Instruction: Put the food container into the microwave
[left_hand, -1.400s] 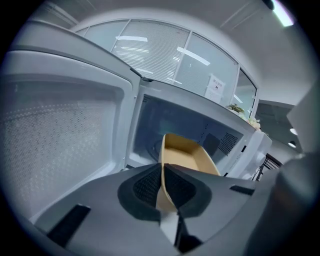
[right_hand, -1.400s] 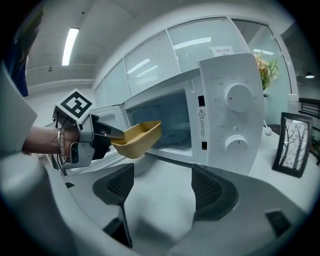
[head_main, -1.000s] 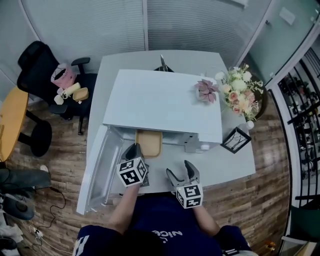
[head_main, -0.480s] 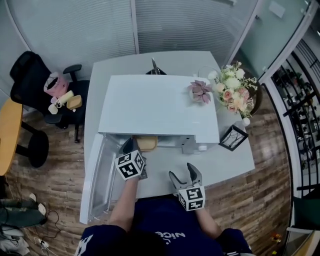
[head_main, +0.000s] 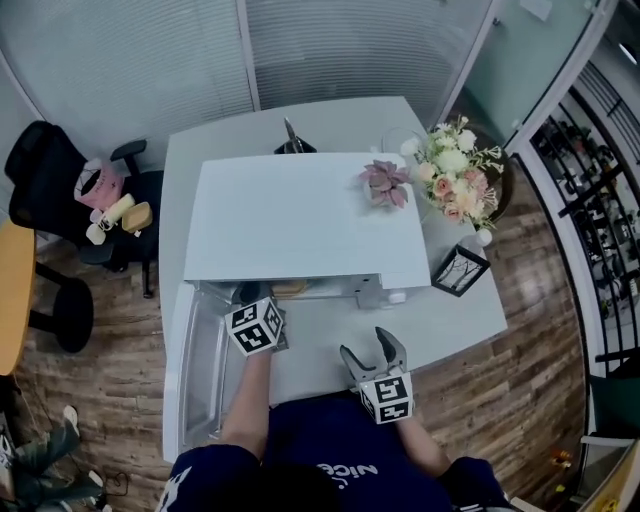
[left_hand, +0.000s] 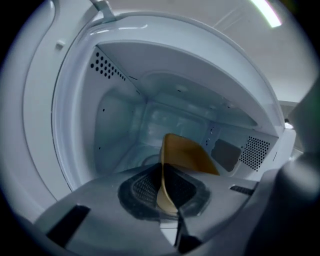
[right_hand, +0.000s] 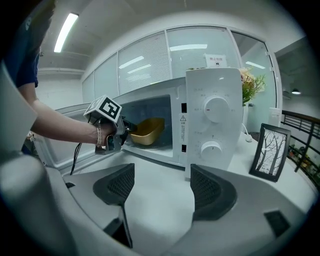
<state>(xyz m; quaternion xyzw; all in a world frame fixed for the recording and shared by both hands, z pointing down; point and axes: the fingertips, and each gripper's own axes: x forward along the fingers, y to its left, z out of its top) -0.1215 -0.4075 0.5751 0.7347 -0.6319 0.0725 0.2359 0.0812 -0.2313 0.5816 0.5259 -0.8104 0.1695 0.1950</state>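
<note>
The yellow food container (left_hand: 189, 156) is inside the white microwave's (head_main: 310, 215) cavity, its rim pinched between the jaws of my left gripper (left_hand: 168, 197). In the head view only a sliver of the container (head_main: 290, 289) shows under the microwave's top, with the left gripper (head_main: 257, 296) at the opening. The right gripper view shows the container (right_hand: 146, 131) just above the cavity floor, held by the left gripper (right_hand: 119, 133). My right gripper (head_main: 369, 346) hovers open over the table in front of the microwave, nothing between its jaws (right_hand: 162, 192).
The microwave door (head_main: 196, 368) hangs wide open to the left. The control panel with two knobs (right_hand: 212, 125) is to the right of the opening. A framed picture (head_main: 459, 270) and flowers (head_main: 452, 178) stand on the table's right side. A black office chair (head_main: 60, 190) is left of the table.
My left gripper has carried the container forward from the microwave's mouth deeper into the cavity. The right gripper has stayed open in much the same place.
</note>
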